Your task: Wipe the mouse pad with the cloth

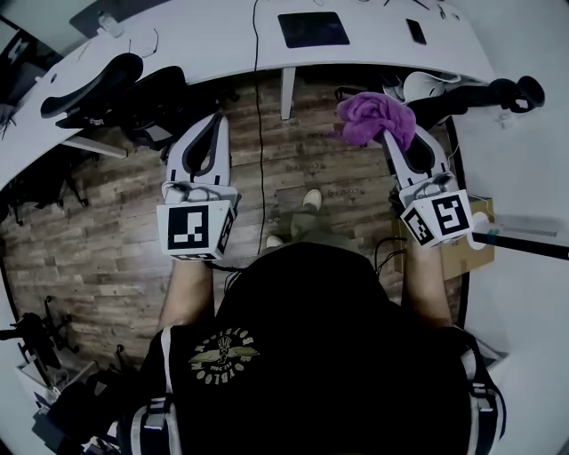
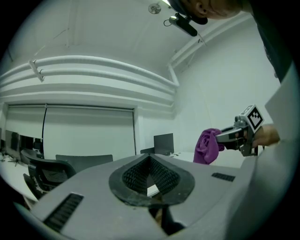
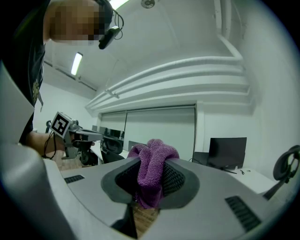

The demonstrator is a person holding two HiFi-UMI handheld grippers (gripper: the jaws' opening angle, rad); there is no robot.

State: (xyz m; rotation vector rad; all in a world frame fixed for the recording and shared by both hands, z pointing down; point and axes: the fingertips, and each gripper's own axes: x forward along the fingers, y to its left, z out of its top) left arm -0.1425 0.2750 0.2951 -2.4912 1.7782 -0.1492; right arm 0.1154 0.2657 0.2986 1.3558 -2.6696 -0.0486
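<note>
One purple cloth [image 1: 375,118] is gripped in the right hand-held gripper [image 1: 394,135], raised above the wooden floor [image 1: 107,258] and near the bench [image 1: 222,35]. One dark mouse pad [image 1: 313,28] lies on that bench. The left hand-held gripper [image 1: 215,124] is clenched on nothing.

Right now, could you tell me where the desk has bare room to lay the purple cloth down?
For the purple cloth, the white desk is bare left of the black cable, and again between the mouse pad and the phone. Small items crowd the edge beyond the phone.
</note>
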